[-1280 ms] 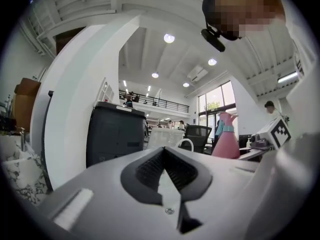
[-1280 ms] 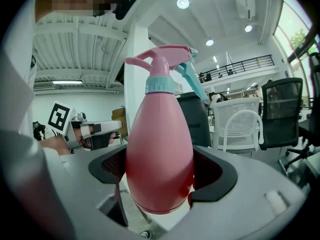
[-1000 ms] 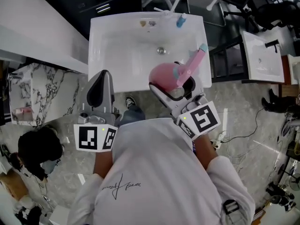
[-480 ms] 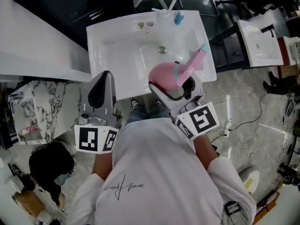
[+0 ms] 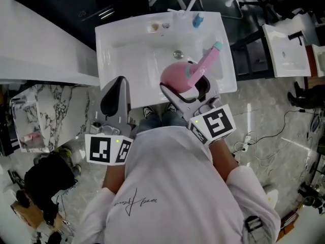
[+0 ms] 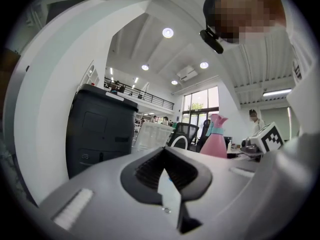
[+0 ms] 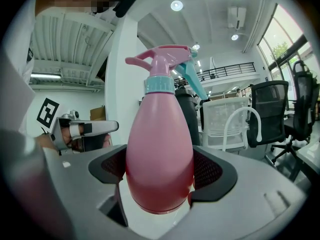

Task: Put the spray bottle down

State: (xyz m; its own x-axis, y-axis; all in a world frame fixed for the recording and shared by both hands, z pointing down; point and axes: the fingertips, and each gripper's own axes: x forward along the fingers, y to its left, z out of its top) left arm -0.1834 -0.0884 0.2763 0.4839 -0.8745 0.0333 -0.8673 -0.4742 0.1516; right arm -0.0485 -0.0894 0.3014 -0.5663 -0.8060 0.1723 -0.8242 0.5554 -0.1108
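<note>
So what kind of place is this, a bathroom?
Probably not a home bathroom: more likely a big open office or workshop with test sinks. A white washbasin stands near a second basin, and office chairs sit under round ceiling lights high overhead.

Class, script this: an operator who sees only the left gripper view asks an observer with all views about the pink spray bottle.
Operator: I see the spray bottle far off. Is it held?
Observer: Yes. The right gripper has its fingers pressed on both sides of the body.
Operator: What is beneath it?
Observer: The head view shows it over the front right part of the white sink.
</note>
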